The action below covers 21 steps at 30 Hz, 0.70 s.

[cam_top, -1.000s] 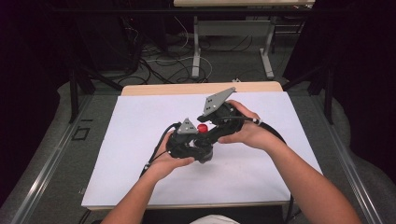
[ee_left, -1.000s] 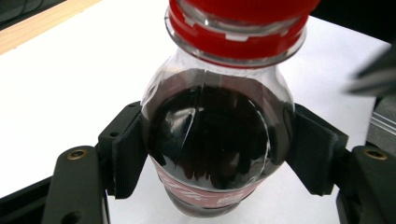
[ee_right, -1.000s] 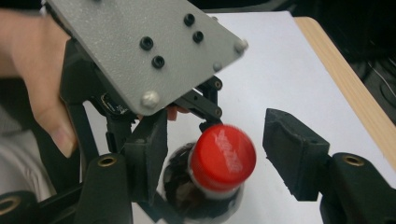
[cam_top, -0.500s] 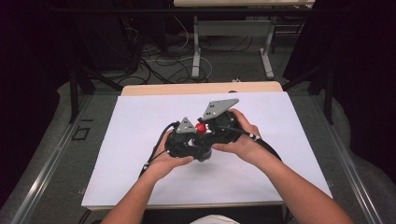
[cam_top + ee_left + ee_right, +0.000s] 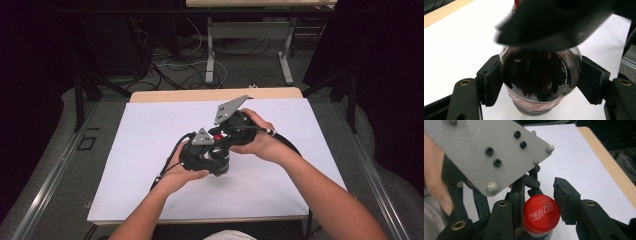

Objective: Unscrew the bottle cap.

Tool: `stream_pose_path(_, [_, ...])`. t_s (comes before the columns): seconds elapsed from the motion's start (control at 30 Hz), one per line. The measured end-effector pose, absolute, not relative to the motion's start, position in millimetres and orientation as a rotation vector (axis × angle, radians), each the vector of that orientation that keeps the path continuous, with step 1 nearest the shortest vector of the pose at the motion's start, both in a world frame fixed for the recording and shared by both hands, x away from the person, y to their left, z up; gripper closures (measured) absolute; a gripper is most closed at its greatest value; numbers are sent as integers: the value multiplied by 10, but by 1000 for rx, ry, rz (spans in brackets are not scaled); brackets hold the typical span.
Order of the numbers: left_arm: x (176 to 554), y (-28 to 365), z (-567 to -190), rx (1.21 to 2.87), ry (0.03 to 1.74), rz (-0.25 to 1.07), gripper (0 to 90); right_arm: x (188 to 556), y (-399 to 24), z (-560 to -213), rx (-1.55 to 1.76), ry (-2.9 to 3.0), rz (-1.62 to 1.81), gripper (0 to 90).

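Observation:
A dark cola bottle [image 5: 536,75] with a red-and-white label stands upright between the pads of my left gripper [image 5: 540,82], which is shut on its body. Its red cap [image 5: 541,213] sits between the jaws of my right gripper [image 5: 540,202]; those jaws have just been closing and now press on the cap from both sides. In the high view both hands meet over the middle of the table, with the left gripper [image 5: 210,157] low, the right gripper [image 5: 223,134] above it and the cap [image 5: 218,137] a red dot between them.
A white sheet [image 5: 150,130] covers the table, with a wooden edge [image 5: 200,95] at the far side. The left gripper's grey plate [image 5: 486,150] and a thumb [image 5: 439,192] crowd the right gripper view. Table legs and cables lie on the floor beyond.
The right hand has come in closer to the left gripper, and its jaws have closed on the red cap. The left hand and the bottle have stayed put.

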<state>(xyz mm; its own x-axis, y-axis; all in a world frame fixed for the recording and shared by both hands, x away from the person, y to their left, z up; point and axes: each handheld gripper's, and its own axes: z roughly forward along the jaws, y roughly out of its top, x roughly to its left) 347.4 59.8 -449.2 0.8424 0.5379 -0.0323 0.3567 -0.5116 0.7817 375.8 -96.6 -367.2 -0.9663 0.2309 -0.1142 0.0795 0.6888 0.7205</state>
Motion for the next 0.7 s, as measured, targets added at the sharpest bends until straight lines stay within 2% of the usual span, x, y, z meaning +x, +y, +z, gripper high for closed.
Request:
stream_pose_path(0.27, [3459, 594, -4471, 2164, 621, 230, 299, 3805, -1006, -3619, 83, 2764, 1123, 620])
stream_pose_path(0.33, [3463, 589, -4489, 2155, 630, 259, 299, 3804, -997, -3634, 91, 2757, 1131, 612])
stream_pose_path(0.37, [3469, 598, -4488, 2160, 633, 252, 299, 3792, -990, -3639, 142, 2732, 1113, 490])
stream_pose_path(0.6, [3514, 672, -4470, 2136, 687, 279, 299, 3710, -1002, -3651, 327, 2645, 1149, 400])
stream_pose_path(0.7, [3533, 703, -4460, 2131, 707, 291, 299, 3666, -1033, -3671, 442, 2574, 1165, 392])
